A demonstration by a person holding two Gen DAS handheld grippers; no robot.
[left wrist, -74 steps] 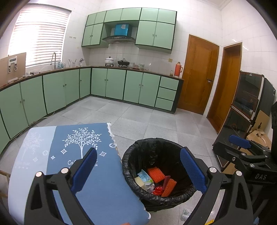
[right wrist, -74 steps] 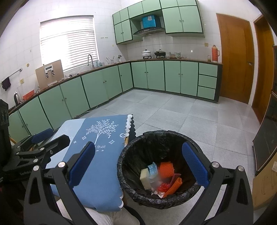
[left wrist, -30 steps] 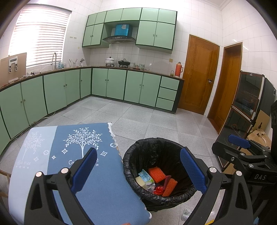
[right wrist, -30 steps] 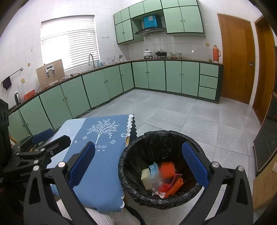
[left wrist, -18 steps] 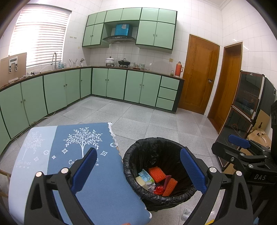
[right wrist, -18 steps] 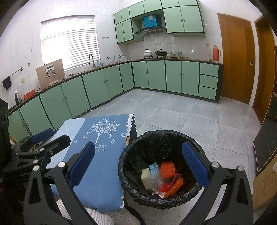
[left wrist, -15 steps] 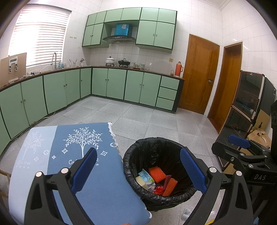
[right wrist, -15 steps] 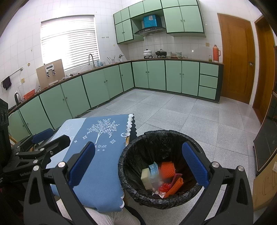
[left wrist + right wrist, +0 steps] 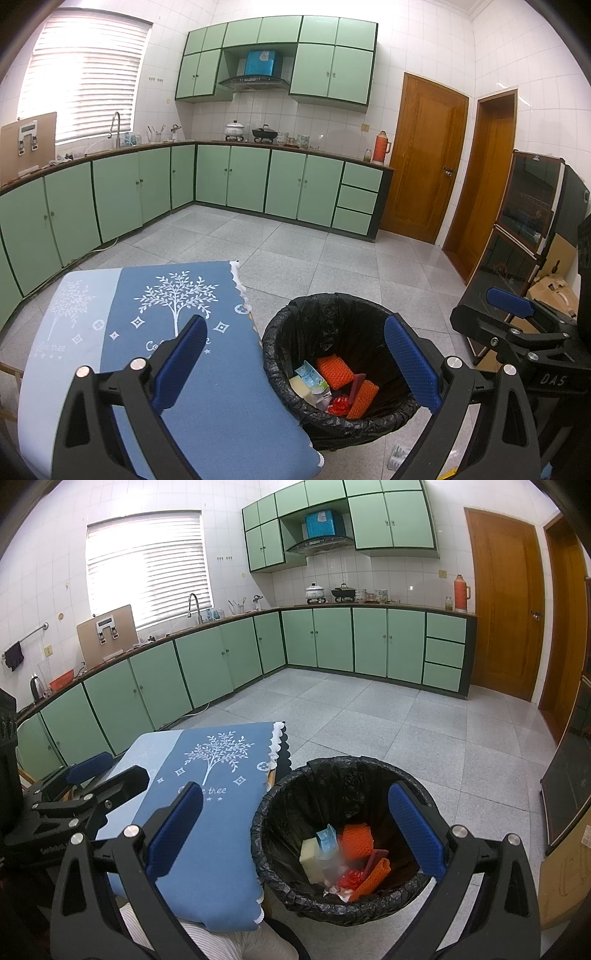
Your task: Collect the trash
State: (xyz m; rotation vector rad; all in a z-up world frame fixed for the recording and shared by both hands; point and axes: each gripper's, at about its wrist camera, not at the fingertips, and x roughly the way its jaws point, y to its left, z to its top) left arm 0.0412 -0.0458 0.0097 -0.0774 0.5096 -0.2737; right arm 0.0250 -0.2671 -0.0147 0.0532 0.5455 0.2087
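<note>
A green-cabinet kitchen with a grey tiled floor. The left claw [image 9: 291, 363] and right claw [image 9: 295, 830] both hang with blue pads wide apart, gripping nothing, above the edge of a small desk under a blue tree-print cloth [image 9: 192, 321] and a round bin lined with a black plastic bag [image 9: 343, 775] just beside it. Orange mesh pieces, a pale block and wrappers [image 9: 343, 856] already lie inside. The cloth shows no litter left, so collection looks all but finished.

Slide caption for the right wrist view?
Open right gripper above black-lined trash bin holding orange scraps, beside blue tablecloth.
</note>
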